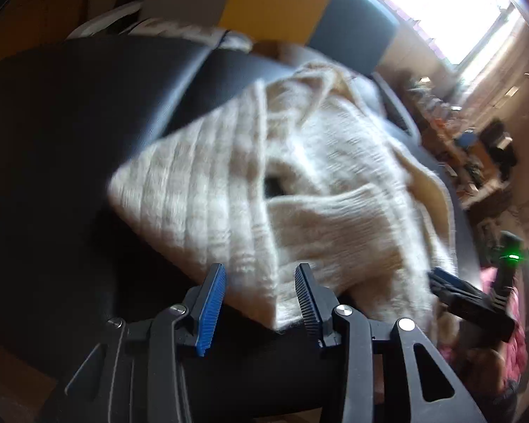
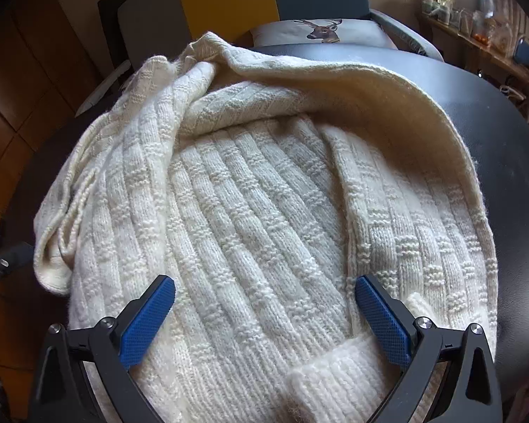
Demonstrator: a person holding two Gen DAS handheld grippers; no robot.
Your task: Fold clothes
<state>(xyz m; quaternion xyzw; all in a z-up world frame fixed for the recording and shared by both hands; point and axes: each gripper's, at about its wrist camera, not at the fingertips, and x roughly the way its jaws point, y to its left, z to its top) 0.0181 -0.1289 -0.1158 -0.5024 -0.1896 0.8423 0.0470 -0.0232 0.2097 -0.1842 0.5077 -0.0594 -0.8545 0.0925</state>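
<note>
Both grippers empty: left gripper (image 1: 260,283) jaws moderately apart, right gripper (image 2: 264,298) spread wide. Cream knit sweater (image 2: 250,211) heaped on black table (image 2: 504,130), spreading toward 12 o'clock.

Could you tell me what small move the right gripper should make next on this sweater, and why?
Probably lower the right gripper and close on the ribbed cuff just below it. Both grippers are open and holding nothing, and the cream sweater lies bunched on the dark table, its sleeve lying across the body.
</note>
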